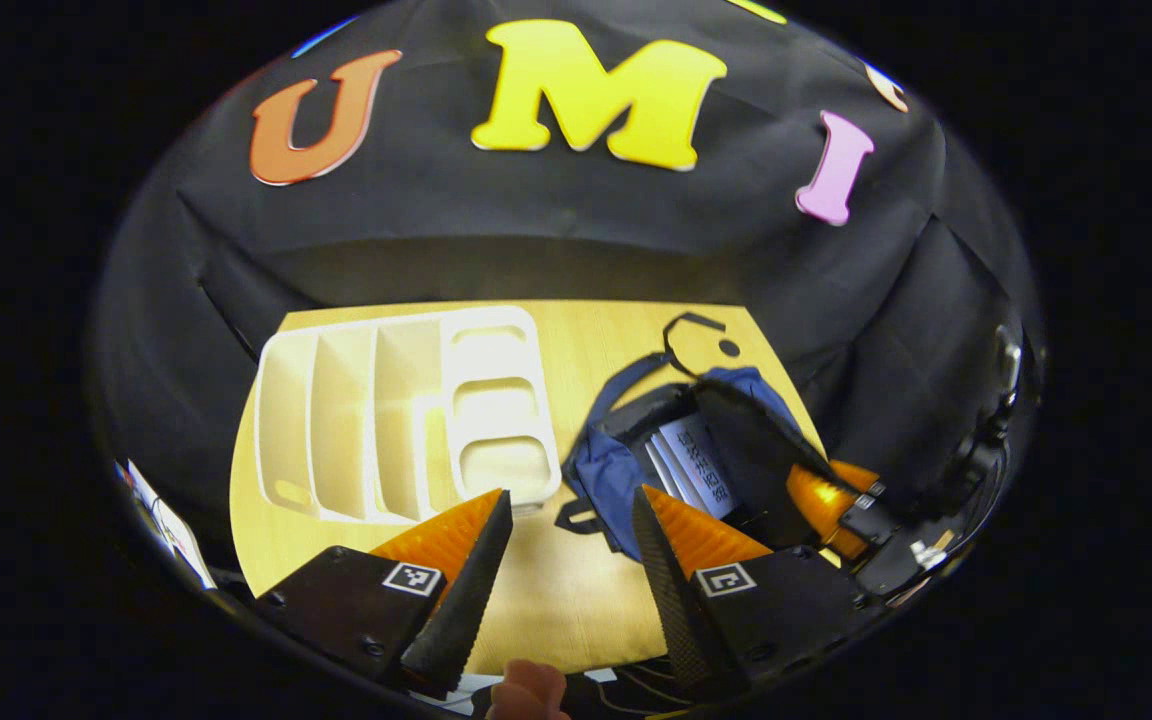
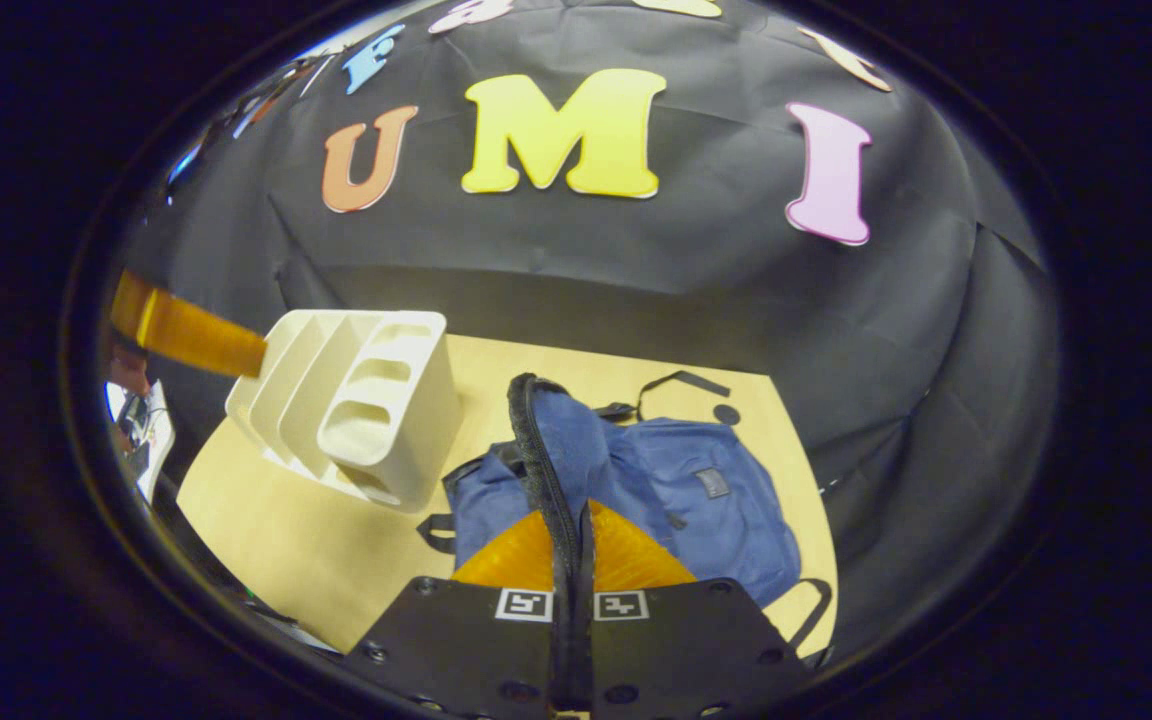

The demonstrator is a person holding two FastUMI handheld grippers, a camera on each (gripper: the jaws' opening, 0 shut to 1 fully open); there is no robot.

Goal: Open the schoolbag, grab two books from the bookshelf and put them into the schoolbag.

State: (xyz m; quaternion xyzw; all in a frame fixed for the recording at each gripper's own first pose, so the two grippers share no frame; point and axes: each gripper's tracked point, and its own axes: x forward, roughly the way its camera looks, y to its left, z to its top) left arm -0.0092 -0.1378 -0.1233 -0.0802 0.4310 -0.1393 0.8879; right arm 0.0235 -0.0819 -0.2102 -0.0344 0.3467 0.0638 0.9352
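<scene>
On the wooden table (image 1: 576, 590), the blue schoolbag (image 2: 706, 500) lies at three o'clock from the white bookshelf (image 1: 386, 420), books (image 1: 696, 465) showing inside. The right gripper (image 2: 573, 560) is clamped on the bag's flap (image 2: 536, 450); the left gripper (image 1: 571, 560) hangs apart, holding nothing.

We count one blue schoolbag (image 1: 604, 470) lying open on one wooden worktop (image 1: 576, 600), with two books (image 1: 693, 467) showing inside it as far as we can tell. Beside it stands one white bookshelf (image 1: 396, 420), which has three upright slots and three cut-out openings in its end panel. We also count two claws, a left claw (image 1: 571, 560) and a right claw (image 1: 841, 505).
</scene>
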